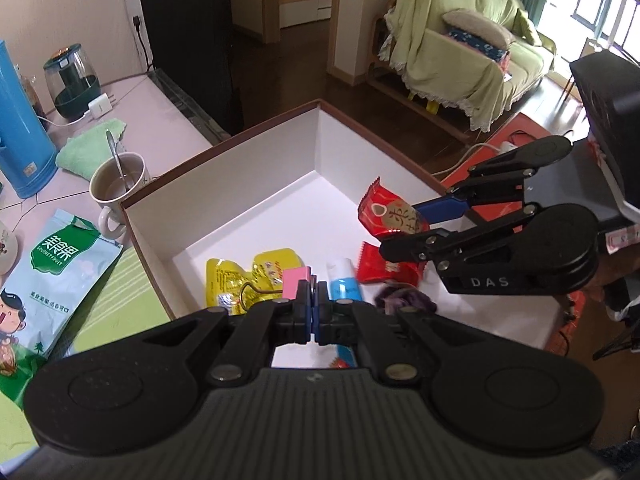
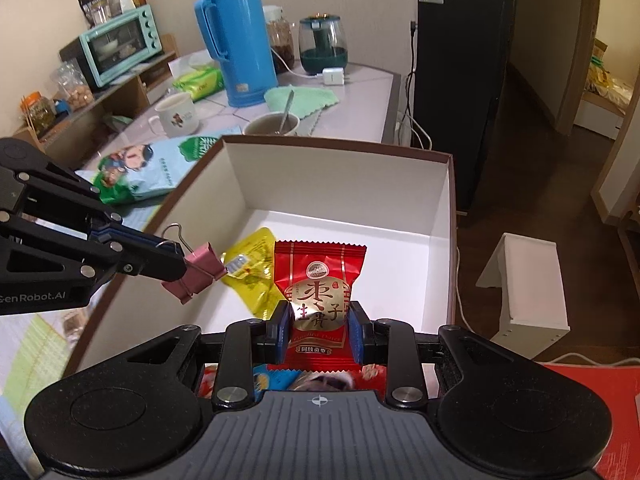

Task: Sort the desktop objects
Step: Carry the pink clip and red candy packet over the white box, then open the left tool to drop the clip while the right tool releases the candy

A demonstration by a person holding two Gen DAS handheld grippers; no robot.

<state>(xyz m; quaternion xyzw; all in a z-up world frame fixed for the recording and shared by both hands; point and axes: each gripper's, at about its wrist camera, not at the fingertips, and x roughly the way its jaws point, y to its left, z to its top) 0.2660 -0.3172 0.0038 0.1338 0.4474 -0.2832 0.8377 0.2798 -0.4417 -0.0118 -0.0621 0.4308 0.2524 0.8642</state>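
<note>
holding over the white box point(image 2: 340, 184): left gripper point(image 2: 182, 270) pinching a pink binder clip point(image 2: 200, 270) at nine o'clock, right gripper point(image 2: 319, 330) clamping a red snack packet point(image 2: 318, 276); next, we judge, each goes either down into the box or out of it.

The left hand-held gripper point(image 1: 313, 308) hangs over the white box point(image 1: 256, 168), its jaws pressed together on a pink binder clip point(image 1: 295, 280). The right hand-held gripper point(image 1: 400, 224) reaches in from the right, clamping a red snack packet point(image 1: 390, 210). On the box floor lie yellow packets point(image 1: 248, 276), a blue-and-white tube point(image 1: 342, 278) and another red packet point(image 1: 384, 268). On the tabletop point(image 1: 168, 120) beside the box stands a mug point(image 1: 118, 190) with a spoon point(image 1: 116, 158).
</note>
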